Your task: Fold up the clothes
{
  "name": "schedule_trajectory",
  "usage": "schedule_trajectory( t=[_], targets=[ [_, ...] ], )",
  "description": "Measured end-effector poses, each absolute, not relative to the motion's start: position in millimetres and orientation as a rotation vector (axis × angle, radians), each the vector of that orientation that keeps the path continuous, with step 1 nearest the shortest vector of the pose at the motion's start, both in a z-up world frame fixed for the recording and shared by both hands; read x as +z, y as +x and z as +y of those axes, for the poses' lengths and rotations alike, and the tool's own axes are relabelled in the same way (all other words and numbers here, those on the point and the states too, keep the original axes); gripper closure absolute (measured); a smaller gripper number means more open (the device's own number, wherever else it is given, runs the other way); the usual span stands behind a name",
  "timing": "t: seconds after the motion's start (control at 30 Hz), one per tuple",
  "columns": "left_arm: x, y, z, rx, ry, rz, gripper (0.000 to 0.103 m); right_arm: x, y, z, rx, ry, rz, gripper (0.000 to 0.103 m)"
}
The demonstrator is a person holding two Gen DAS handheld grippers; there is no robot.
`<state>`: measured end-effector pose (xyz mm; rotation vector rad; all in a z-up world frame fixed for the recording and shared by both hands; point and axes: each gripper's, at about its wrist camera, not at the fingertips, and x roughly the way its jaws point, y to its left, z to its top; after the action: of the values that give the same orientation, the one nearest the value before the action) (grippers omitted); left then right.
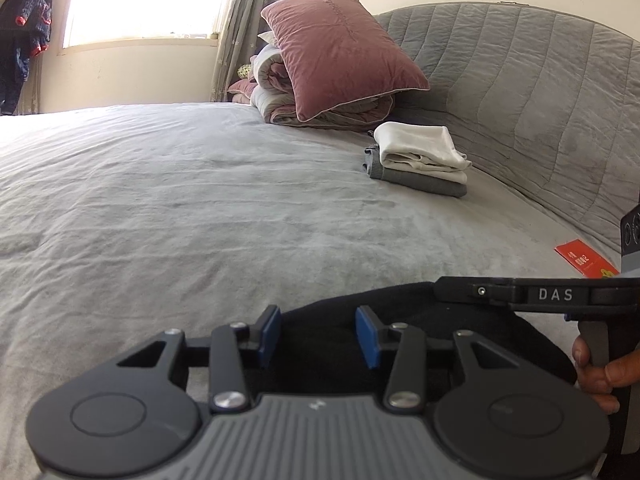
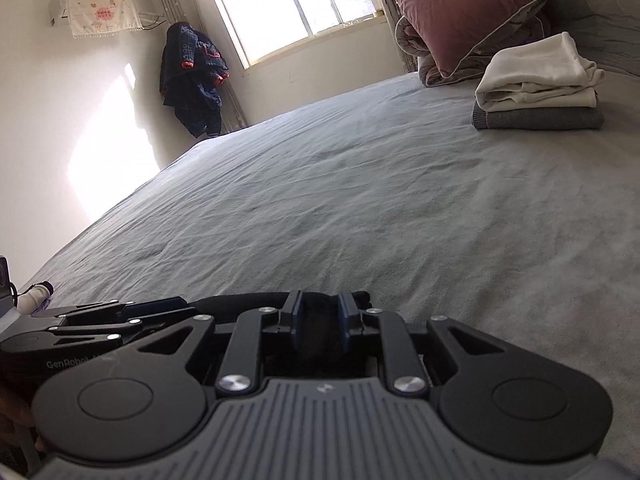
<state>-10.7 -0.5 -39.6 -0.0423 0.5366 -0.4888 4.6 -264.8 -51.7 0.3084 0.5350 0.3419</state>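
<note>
A black garment (image 1: pixel 400 312) lies bunched on the grey bed (image 1: pixel 200 208), close in front of both cameras. My left gripper (image 1: pixel 320 332) has its blue pads well apart, and the black cloth fills the gap between them. From the right, my right gripper (image 1: pixel 444 290) reaches in over the garment's far edge, with a hand (image 1: pixel 596 372) on its handle. In the right wrist view my right gripper (image 2: pixel 320 312) is shut on a thick fold of the black garment (image 2: pixel 240 300). My left gripper (image 2: pixel 176 306) lies just to its left, on the same cloth.
A stack of folded clothes (image 1: pixel 420 156), white on grey, sits near the quilted grey headboard (image 1: pixel 540 80). Behind it, a pink pillow (image 1: pixel 344 52) leans on a rolled duvet. A red packet (image 1: pixel 584 260) lies at the right. Dark clothes (image 2: pixel 192 76) hang in the far corner.
</note>
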Motion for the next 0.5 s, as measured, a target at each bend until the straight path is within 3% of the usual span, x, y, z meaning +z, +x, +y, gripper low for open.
schedule_trajectory(
  t=[0.27, 0.5],
  targets=[
    [-27.6, -40.4, 6.1, -0.517, -0.067, 0.513, 0.058, -31.4, -23.0, -257.5, 0.362, 0.243, 0.487, 0.066],
    [-45.7, -74.7, -13.5, -0.567, 0.079, 0.540, 0.057, -37.5, -50.9, -212.9, 0.416, -0.088, 0.515, 0.065]
  ],
)
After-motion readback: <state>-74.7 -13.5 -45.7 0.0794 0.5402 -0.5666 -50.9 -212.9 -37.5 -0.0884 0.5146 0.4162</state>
